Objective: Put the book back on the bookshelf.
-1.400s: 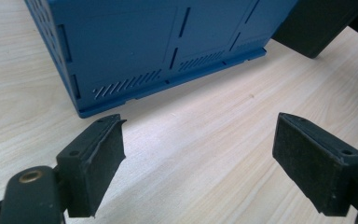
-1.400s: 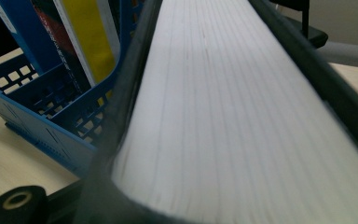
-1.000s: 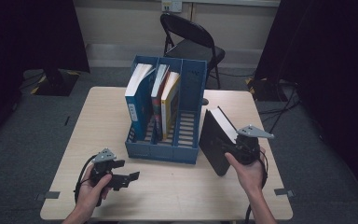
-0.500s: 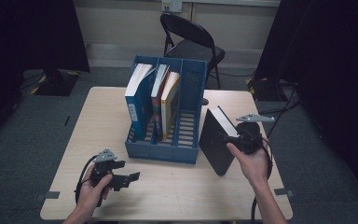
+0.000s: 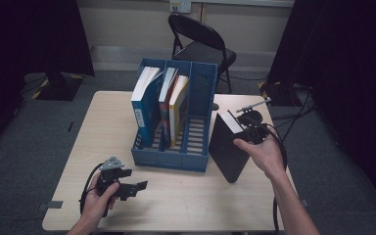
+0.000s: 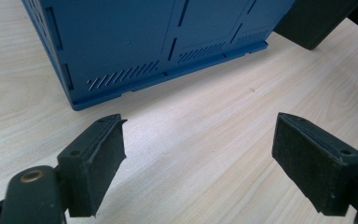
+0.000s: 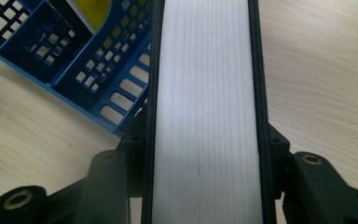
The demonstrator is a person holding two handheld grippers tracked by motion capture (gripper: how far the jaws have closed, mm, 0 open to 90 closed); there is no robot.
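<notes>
A light wooden table [image 5: 186, 196] with a pale grain fills the middle of the high view, standing on a grey floor [image 5: 24, 166]. A blue file rack [image 5: 176, 147] with three compartments stands directly on it, just above the centre of the frame. Books stand in the rack's left and middle compartments; the right one holds none. To the right of the rack, a black book [image 5: 227, 147] is tilted with its lower corner at the tabletop; whether it touches the wood cannot be told. The lower part of the tabletop is bare wood.
</notes>
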